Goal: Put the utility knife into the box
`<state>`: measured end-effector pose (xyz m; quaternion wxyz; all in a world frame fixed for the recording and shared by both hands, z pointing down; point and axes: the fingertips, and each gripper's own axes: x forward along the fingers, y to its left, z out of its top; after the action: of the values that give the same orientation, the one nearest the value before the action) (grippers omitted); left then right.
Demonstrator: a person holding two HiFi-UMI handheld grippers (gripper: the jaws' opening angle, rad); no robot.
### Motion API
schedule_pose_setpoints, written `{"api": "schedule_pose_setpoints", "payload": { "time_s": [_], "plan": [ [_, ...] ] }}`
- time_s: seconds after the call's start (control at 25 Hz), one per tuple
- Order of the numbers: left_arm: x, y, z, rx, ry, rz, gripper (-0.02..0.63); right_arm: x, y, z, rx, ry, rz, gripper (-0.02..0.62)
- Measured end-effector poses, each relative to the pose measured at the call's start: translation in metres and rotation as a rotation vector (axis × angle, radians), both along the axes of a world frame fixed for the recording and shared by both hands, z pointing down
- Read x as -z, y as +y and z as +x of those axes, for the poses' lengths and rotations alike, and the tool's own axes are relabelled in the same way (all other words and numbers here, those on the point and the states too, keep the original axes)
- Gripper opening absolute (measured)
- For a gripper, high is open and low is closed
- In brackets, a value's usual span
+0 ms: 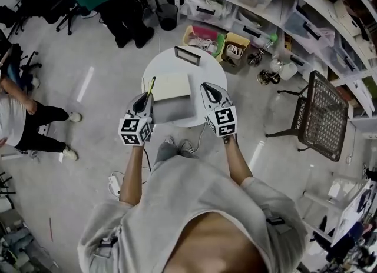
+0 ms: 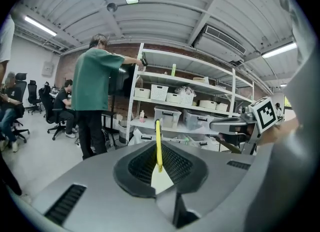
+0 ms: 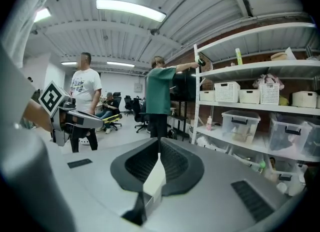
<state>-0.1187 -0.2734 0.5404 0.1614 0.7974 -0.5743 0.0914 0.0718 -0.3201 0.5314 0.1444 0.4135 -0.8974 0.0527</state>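
The left gripper (image 2: pixel 159 162) is clamping the utility knife (image 2: pixel 158 137): its jaws are standing narrow, with the pads pressing on the lower end of the slim yellow body, and most of the knife is projecting forward past the tips. The right gripper (image 3: pixel 159 144) is carrying nothing, and its jaws are lying closed together. In the head view both are hanging above the near edge of the round white counter (image 1: pixel 209 69), the left gripper (image 1: pixel 145 96) near the left end of the box (image 1: pixel 171 86) and the right gripper (image 1: pixel 207 89) just beside its right end. The knife (image 1: pixel 151 86) is pointing away from the person and crossing the box's left edge in the picture; how high above it cannot be told, nor whether the box top is open. The step in hand is judged to be the carry and lowering. Because the grip is sitting near one end, the knife is likely to pivot in the pads, so move slowly, turn the knife parallel to the long side of the box, bring it down until it is resting inside, and only then release. The right gripper is well placed for steadying the box. Beyond the box a dark-framed tray (image 1: pixel 187 56) is lying on the far rim; avoid it.
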Motion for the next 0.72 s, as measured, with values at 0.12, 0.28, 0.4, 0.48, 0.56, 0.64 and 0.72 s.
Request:
{"api": "schedule_pose_setpoints", "payload": {
  "time_s": [0.12,0.28,0.4,0.48,0.56,0.64,0.72],
  "plan": [
    [-0.009,0.002,-0.010,-0.008,0.002,-0.025,0.038,-0.006,0.003,-0.010,0.001,0.010,-0.020,0.037],
    [-0.023,0.003,-0.014,-0.037,0.006,-0.059,0.038,-0.018,0.009,-0.018,-0.015,0.022,-0.053,0.036],
    [-0.032,0.004,-0.014,-0.059,0.003,-0.081,0.038,-0.026,0.013,-0.022,-0.023,0.026,-0.078,0.037],
    [-0.038,0.006,-0.013,-0.080,-0.009,-0.094,0.038,-0.032,0.016,-0.024,-0.026,0.028,-0.093,0.037],
    [-0.044,0.008,-0.013,-0.097,-0.018,-0.108,0.038,-0.039,0.020,-0.026,-0.029,0.034,-0.110,0.037],
    [-0.051,0.011,-0.013,-0.110,-0.023,-0.122,0.038,-0.046,0.023,-0.028,-0.032,0.040,-0.126,0.037],
    [-0.059,0.014,-0.013,-0.127,-0.034,-0.136,0.038,-0.053,0.026,-0.031,-0.031,0.042,-0.138,0.037]
  ]
}}
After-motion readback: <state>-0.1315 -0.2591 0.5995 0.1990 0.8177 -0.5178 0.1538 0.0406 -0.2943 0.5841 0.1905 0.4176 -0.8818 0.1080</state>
